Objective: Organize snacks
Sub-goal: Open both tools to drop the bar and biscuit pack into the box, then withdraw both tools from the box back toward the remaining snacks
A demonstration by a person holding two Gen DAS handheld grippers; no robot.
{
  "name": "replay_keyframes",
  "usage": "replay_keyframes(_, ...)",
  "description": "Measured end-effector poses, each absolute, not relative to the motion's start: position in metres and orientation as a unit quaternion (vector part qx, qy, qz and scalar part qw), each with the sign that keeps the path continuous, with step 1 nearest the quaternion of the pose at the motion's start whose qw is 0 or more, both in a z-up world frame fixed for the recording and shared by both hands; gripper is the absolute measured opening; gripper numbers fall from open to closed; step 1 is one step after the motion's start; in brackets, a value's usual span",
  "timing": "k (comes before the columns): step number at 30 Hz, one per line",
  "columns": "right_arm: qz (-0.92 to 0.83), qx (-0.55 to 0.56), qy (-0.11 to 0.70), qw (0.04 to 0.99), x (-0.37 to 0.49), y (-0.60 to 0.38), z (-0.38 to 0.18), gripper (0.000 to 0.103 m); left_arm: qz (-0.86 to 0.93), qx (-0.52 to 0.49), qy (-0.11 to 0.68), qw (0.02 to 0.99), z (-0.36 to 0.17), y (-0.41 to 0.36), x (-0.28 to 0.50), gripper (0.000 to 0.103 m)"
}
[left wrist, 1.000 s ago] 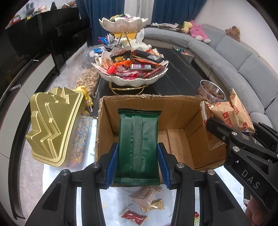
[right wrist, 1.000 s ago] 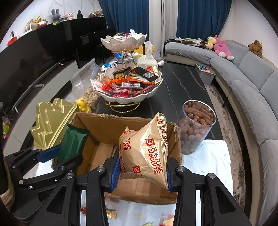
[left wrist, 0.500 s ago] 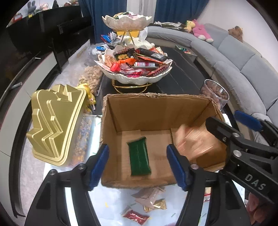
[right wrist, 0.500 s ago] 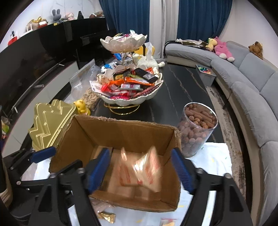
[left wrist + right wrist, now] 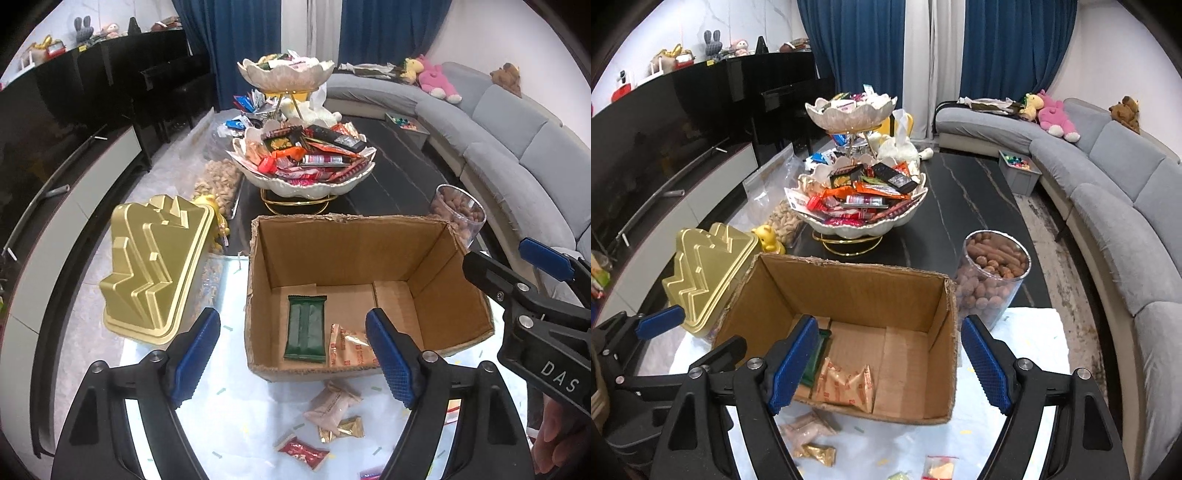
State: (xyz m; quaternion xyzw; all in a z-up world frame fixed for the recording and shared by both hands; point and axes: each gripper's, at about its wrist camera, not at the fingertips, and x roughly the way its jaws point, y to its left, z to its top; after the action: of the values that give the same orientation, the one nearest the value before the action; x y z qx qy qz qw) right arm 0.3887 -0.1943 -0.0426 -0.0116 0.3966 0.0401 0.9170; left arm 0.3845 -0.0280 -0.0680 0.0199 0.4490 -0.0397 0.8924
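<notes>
Two grippers hovering over the cardboard box (image 5: 354,258), both gaping wide and gripping nothing. Left gripper (image 5: 291,354) having just been spreading its jaws, blue pads well apart, nothing between them but the view down to the box floor. Right gripper (image 5: 890,362) likewise spread, jaws barely widening any further, empty as well. Lying flat on the box floor: green packet (image 5: 306,328) toward the left side, orange biscuit bag (image 5: 846,382) just beside it on the right, the two about touching. Sitting outside, against the box's near wall on the white tabletop (image 5: 236,417): pink wrapper (image 5: 332,404), small gold wrapper (image 5: 341,428), red wrapper (image 5: 303,451). Standing beyond the box: tiered snack bowl (image 5: 858,206), clear nut jar (image 5: 991,280) right, gold lid (image 5: 155,269) left.
</notes>
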Motion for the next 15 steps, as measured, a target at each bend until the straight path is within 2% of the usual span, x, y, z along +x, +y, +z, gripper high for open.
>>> replay_keyframes(15,0.027,-0.001,0.369,0.929,0.340,-0.221,-0.023,0.080,-0.031,0.022,0.436,0.899,-0.053,-0.044,0.335,0.081)
